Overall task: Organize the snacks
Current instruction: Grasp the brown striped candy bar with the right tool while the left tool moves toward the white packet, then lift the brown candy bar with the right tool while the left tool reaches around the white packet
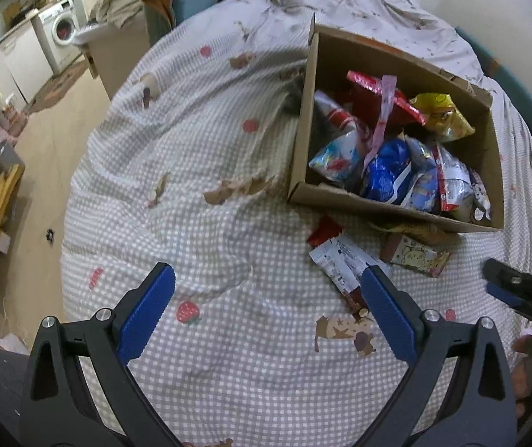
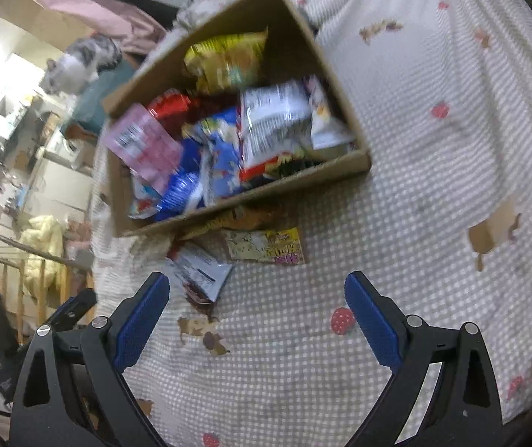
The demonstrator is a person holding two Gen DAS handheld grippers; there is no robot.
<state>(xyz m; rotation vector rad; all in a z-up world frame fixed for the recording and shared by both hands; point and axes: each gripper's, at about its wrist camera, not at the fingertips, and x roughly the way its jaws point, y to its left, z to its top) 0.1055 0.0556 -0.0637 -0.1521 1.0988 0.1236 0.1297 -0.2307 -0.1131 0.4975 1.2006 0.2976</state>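
Note:
A cardboard box [image 1: 388, 206] [image 2: 284, 178] full of several snack packets sits on a checked bedspread. In front of it lie a silver-and-red packet [image 1: 344, 264] [image 2: 202, 272] and a small yellow cartoon packet [image 1: 420, 257] [image 2: 266, 246]. My left gripper [image 1: 267, 279] hangs open over bare bedspread, its right finger just beside the silver packet. My right gripper [image 2: 256, 287] is open too, empty, a little short of both loose packets. The right gripper's tip [image 1: 515, 290] shows at the edge of the left wrist view.
The bedspread [image 1: 210, 149] [image 2: 433, 149] is rumpled, with wide free cloth left of the box. A cat [image 2: 79, 61] sits behind the box. The bed's edge drops to the floor [image 1: 53, 156], with a washing machine [image 1: 61, 29] and wooden rack [image 2: 24, 268] beyond.

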